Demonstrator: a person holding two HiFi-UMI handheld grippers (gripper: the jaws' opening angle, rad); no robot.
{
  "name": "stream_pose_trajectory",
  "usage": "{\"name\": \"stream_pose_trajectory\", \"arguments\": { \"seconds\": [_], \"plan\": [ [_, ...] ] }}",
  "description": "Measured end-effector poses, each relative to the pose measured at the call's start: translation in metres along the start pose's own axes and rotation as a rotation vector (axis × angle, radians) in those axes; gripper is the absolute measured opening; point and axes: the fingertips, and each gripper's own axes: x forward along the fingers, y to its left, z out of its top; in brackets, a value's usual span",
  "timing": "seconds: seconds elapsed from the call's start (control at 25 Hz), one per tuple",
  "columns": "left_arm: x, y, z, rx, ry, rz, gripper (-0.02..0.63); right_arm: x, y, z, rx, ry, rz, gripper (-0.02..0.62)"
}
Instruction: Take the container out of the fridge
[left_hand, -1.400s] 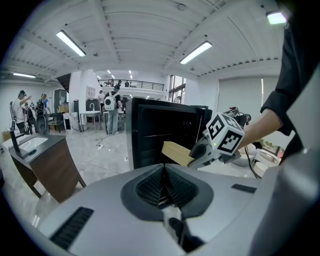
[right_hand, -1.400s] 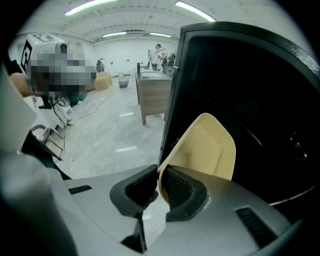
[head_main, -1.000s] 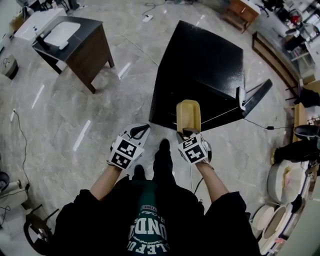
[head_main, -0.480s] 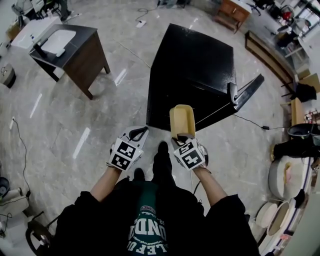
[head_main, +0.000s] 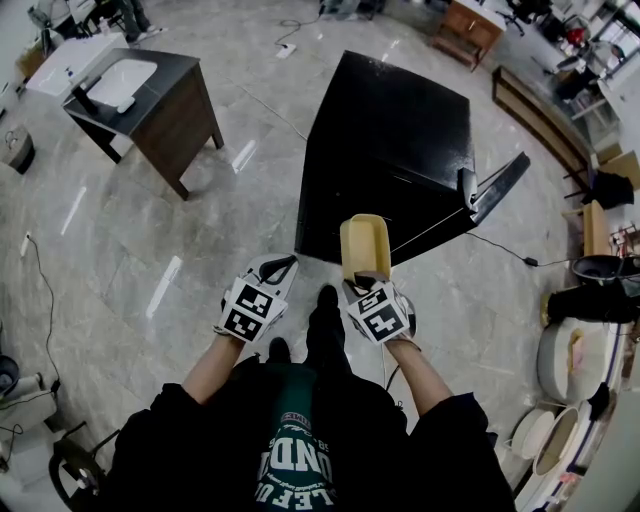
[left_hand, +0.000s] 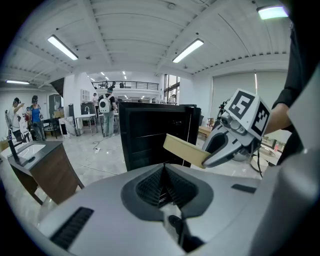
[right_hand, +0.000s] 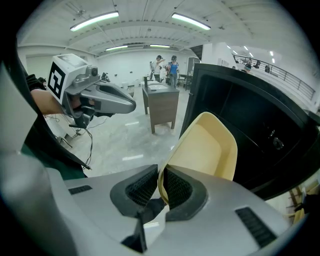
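Note:
A beige, open-topped container (head_main: 364, 245) is held in the air in front of the black fridge (head_main: 390, 140). My right gripper (head_main: 368, 282) is shut on its near rim. In the right gripper view the pads (right_hand: 176, 187) pinch the thin wall of the container (right_hand: 207, 147), with the fridge (right_hand: 250, 125) just behind it. My left gripper (head_main: 275, 266) hangs beside it to the left, shut and holding nothing. The left gripper view shows the container (left_hand: 184, 149) in the right gripper's jaws before the fridge (left_hand: 155, 132). The fridge door (head_main: 497, 188) stands slightly ajar on the right.
A dark wooden cabinet with a white basin (head_main: 150, 90) stands at the back left. A cable (head_main: 510, 255) runs across the marble floor right of the fridge. Round stools and tubs (head_main: 565, 365) crowd the right edge. My shoes (head_main: 326, 298) are just below the grippers.
The right gripper and the container have shifted slightly left and nearer to my body. The left gripper has hardly moved.

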Motion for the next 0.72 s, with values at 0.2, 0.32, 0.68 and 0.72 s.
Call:
{"name": "stream_pose_trajectory", "arguments": {
  "seconds": [0.2,0.32,0.68,0.72],
  "plan": [
    [-0.001,0.002,-0.001,-0.001,0.001,-0.002,0.015,0.001,0.004,0.005,0.004,-0.002,0.008,0.055],
    [-0.002,0.002,-0.001,-0.002,0.000,-0.001,0.015,0.002,0.005,0.005,0.000,-0.003,0.012,0.052],
    [-0.001,0.008,-0.002,-0.002,0.001,-0.003,0.015,0.004,0.008,0.013,0.010,-0.012,0.023,0.052],
    [-0.001,0.008,-0.002,-0.002,0.001,-0.003,0.015,0.005,0.008,0.014,0.010,-0.017,0.024,0.052]
  ]
}}
